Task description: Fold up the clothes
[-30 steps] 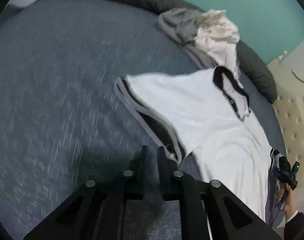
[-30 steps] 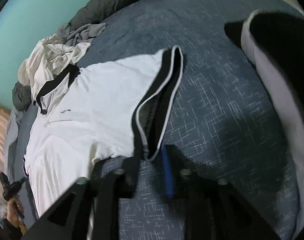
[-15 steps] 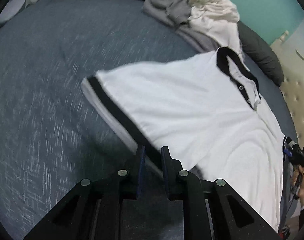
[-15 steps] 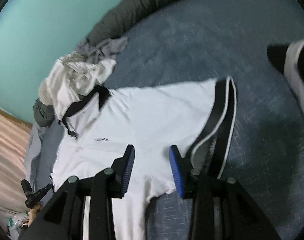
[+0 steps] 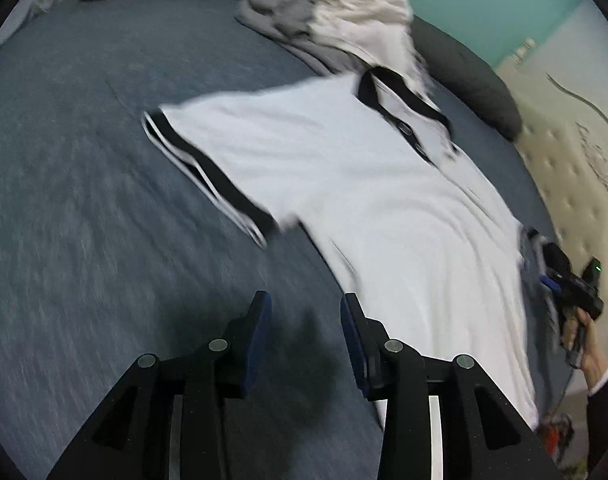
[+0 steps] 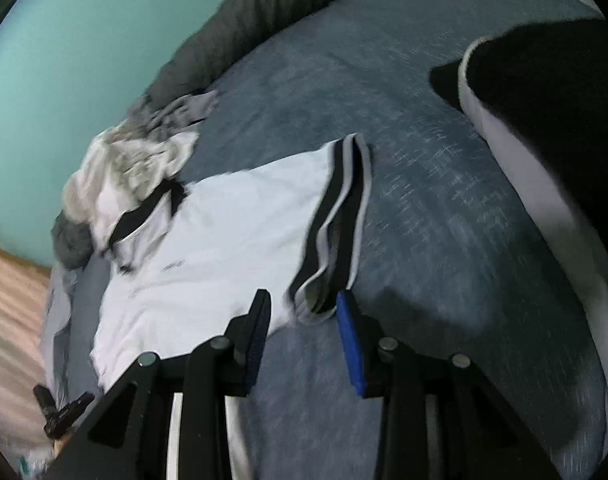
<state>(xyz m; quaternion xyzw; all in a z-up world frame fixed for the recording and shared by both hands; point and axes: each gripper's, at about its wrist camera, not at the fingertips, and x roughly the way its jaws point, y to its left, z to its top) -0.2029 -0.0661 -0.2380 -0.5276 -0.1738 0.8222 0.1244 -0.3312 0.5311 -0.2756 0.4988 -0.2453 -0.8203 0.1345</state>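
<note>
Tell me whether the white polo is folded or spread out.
Spread out. The polo lies flat, front up, on the bed, collar and one black-trimmed sleeve stretched outward; no fold across the body shows.

Dim, cool indoor light. Motion blur smears both views (worst on the bedspread (image 5: 84, 208)). Fisheye edges bend into black corners.

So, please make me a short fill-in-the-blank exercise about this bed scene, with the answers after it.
1. The white polo shirt has a collar of the colour ____.
2. The shirt lies spread on a bed cover of the colour ____.
3. Between the pads of the left tongs there is ____.
4. The crumpled pile of grey and cream clothes lies next to the shirt's ____.

Answers: black; blue; nothing; collar
</note>
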